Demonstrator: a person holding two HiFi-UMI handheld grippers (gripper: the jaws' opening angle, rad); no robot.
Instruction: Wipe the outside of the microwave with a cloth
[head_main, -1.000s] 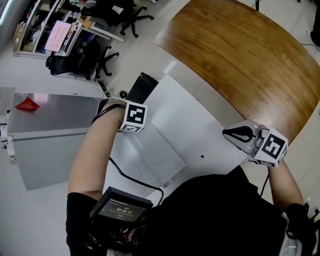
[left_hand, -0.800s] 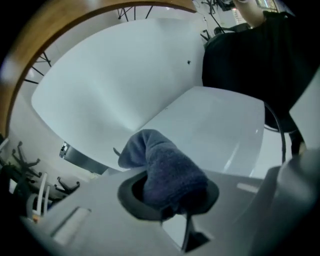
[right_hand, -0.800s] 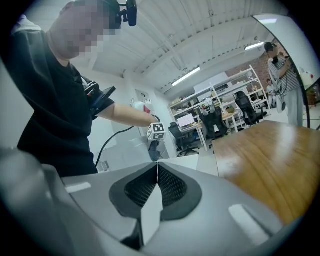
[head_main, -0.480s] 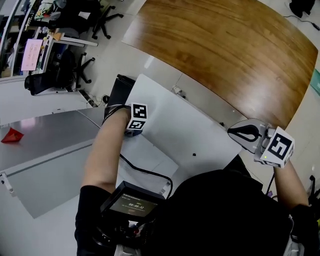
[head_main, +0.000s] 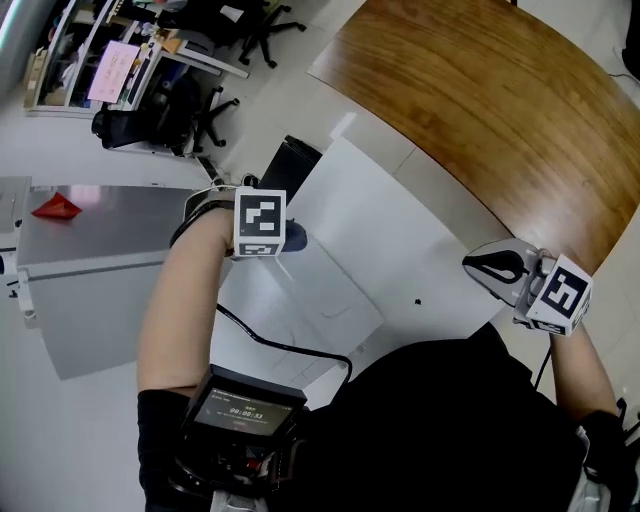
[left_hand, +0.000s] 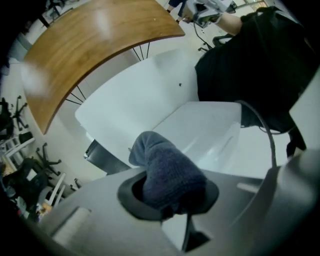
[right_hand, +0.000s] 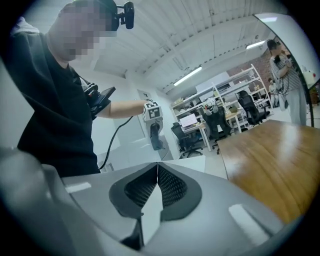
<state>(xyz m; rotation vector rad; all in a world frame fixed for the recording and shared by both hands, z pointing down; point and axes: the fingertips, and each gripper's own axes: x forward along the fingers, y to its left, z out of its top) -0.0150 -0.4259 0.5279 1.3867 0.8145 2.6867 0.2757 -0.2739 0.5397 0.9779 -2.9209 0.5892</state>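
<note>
My left gripper is shut on a dark blue cloth, held over the left part of the white microwave top. The microwave's black face shows at its far end. In the left gripper view the cloth bulges out from between the jaws, above the white top and the black face. Whether the cloth touches the surface I cannot tell. My right gripper hangs shut and empty off the microwave's right side; its jaws meet with nothing between them.
A curved wooden table lies beyond the microwave. A grey cabinet top with a red object stands at the left. Office chairs and desks are farther off. A black cable runs from my chest device.
The head view swung left and back. My left gripper with the cloth shifted a little to the right over the white top. The right gripper stayed in place.
</note>
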